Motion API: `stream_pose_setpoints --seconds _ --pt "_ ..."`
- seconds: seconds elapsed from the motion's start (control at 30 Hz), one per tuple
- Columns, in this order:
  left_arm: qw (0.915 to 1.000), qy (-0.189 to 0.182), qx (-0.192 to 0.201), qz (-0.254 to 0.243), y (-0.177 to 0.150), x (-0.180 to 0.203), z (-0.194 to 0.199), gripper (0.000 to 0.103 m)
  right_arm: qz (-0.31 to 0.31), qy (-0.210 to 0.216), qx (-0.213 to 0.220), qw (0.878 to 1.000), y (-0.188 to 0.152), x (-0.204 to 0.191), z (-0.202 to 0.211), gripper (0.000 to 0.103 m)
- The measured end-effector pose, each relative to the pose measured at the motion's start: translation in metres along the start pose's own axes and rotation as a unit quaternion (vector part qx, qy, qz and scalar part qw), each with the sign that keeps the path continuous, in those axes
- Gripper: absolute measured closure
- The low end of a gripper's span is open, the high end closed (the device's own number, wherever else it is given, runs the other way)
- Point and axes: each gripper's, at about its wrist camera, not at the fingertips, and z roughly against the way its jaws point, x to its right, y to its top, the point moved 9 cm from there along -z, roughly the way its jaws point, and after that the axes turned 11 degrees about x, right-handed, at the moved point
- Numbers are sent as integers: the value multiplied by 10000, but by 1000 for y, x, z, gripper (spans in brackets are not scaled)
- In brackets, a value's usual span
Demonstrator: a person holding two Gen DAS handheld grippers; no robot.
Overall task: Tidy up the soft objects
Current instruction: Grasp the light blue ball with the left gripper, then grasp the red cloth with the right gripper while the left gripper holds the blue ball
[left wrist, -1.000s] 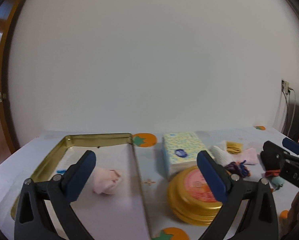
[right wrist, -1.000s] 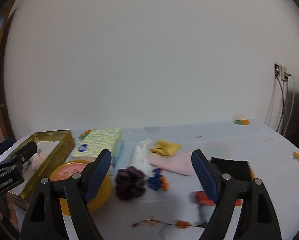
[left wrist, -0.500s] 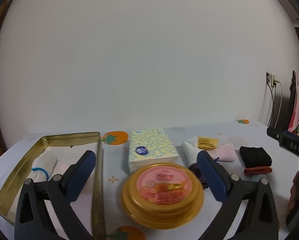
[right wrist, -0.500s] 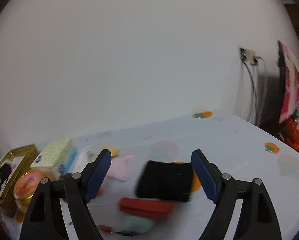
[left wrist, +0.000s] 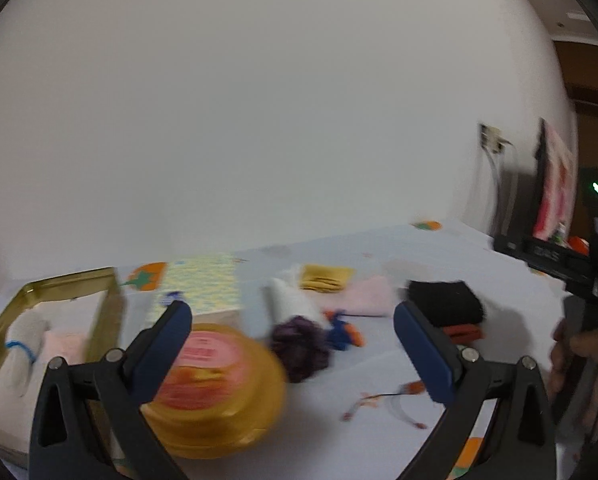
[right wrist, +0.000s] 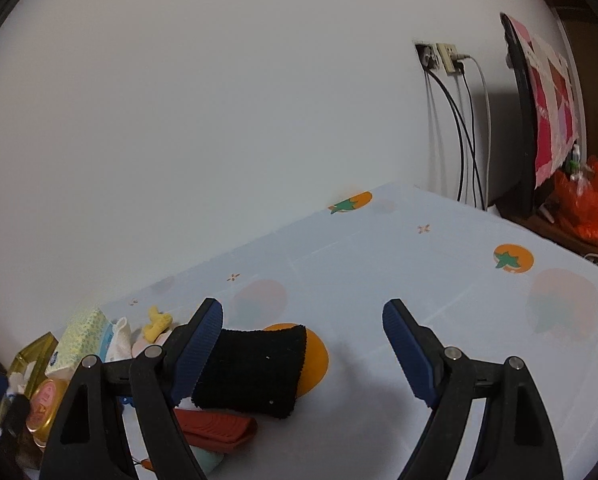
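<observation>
My left gripper (left wrist: 293, 330) is open and empty above the table, with a purple scrunchie (left wrist: 301, 342) and a blue-orange knit piece (left wrist: 343, 333) between its fingers' lines. Beyond lie a white roll (left wrist: 289, 300), a yellow cloth (left wrist: 326, 277), a pink cloth (left wrist: 369, 298) and a black cloth (left wrist: 445, 303). The gold tray (left wrist: 65, 282) at the left holds a white sock and a pink bundle. My right gripper (right wrist: 302, 340) is open and empty; the black cloth (right wrist: 255, 368) lies by its left finger, over a red folded piece (right wrist: 219, 430).
A round gold tin (left wrist: 215, 388) with a pink lid sits low at the left. A tissue pack (left wrist: 203, 288) lies behind it. A hand (left wrist: 587, 364) holds the other gripper at the right edge. Wall sockets with cables (right wrist: 451, 120) and an orange bag (right wrist: 589, 204) stand past the table's right end.
Both views have swung to the right. The tray slid toward the left edge in the left view. In the right view the black cloth shifted left, beside the left finger. Both grippers stayed open.
</observation>
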Motion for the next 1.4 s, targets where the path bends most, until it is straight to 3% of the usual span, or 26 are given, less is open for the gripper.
stream_pose_setpoints --seconds 0.2,0.37,0.57,0.67,0.77,0.83,0.9,1.03,1.2,1.3,1.4 --pt "9943 -558 -514 -755 -13 59 -20 1 31 76 -58 9999 -2 -2 -2 19" --pt "9784 -1024 -1077 -1439 -35 97 -31 1 -224 28 -28 9997 1 7 -1 19" --pt "9729 -1405 -1546 -991 -42 113 -47 2 -282 -47 34 9996 5 11 -1 19" --pt "9665 -1611 -1916 -575 -51 126 -55 11 -271 -24 36 9996 6 10 -2 19" --pt "9591 -1566 -2274 -628 -64 138 -64 20 -256 25 17 9997 6 8 -2 19" --pt "9538 -1541 -2506 -611 -73 142 -69 35 -283 38 23 9996 6 9 -2 19" --pt "9513 -1503 -2662 -409 -78 140 -74 44 -351 42 3 9994 6 11 -2 19" --pt "9543 -1387 -2643 -160 -78 131 -75 67 -400 44 -23 9992 6 14 -5 19" --pt "9528 -1525 -2615 236 -80 121 -66 74 -428 11 -36 9991 5 18 -6 19" --pt "9627 -1398 -2289 361 -67 99 -58 74 -513 26 -107 9986 3 20 -8 19" --pt "9791 -1055 -1725 203 -51 74 -46 74 -557 103 -188 9982 1 19 -11 19"
